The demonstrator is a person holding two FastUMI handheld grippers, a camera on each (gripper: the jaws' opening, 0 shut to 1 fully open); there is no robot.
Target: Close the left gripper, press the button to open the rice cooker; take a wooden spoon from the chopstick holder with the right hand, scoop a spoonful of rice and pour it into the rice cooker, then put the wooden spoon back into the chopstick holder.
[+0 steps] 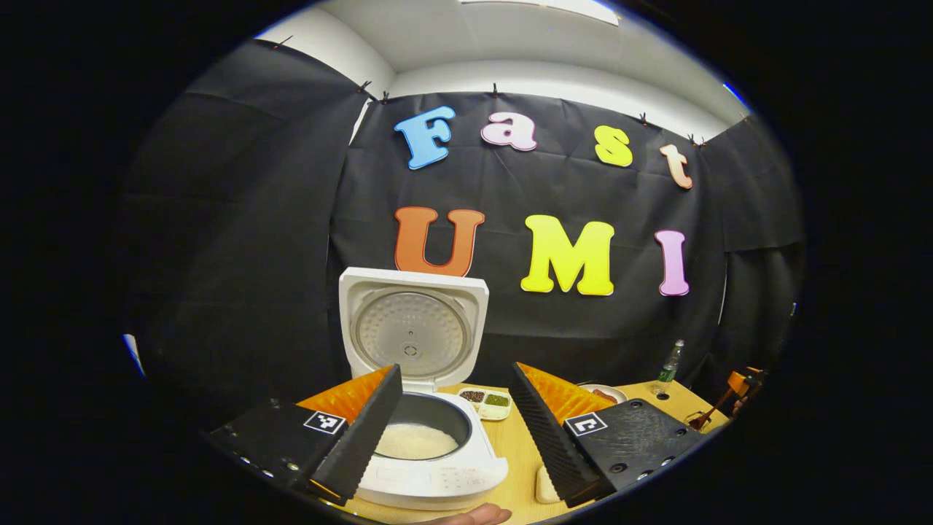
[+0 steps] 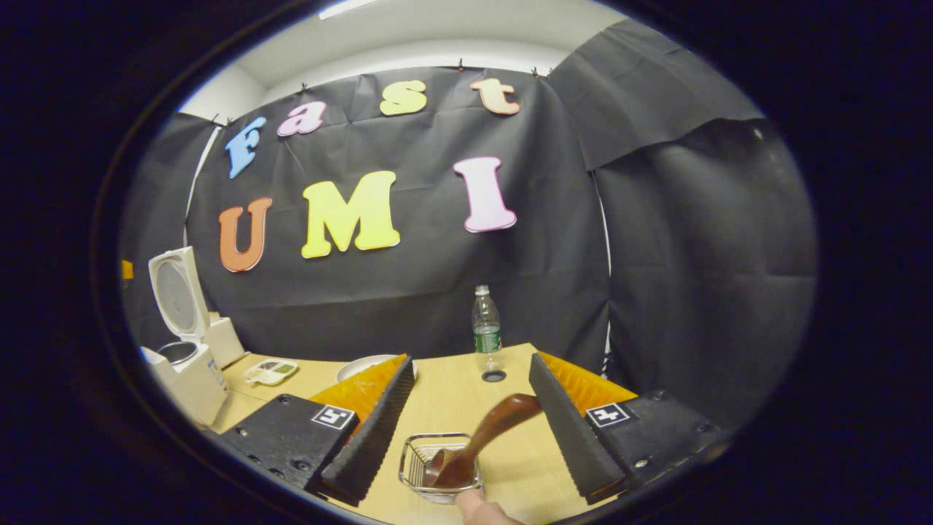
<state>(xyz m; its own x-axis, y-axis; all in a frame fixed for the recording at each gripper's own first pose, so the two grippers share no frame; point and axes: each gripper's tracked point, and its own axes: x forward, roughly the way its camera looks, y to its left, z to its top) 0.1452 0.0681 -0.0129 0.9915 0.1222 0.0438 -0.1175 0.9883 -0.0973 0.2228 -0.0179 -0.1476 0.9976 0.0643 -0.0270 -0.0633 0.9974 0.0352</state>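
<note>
Looks like we're near the end here; the rice cooker (image 1: 423,408) sits lid-up just ahead of the left gripper (image 1: 455,430), whose fingers are spread wide with nothing between them, and there's rice in the pot (can't tell how much was scooped); the wooden spoon (image 2: 481,437) leans in the chopstick holder (image 2: 441,467) just ahead of the right gripper (image 2: 466,430), jaws wide apart and gripping nothing; judging by that, the spoon's back home and little remains.
</note>
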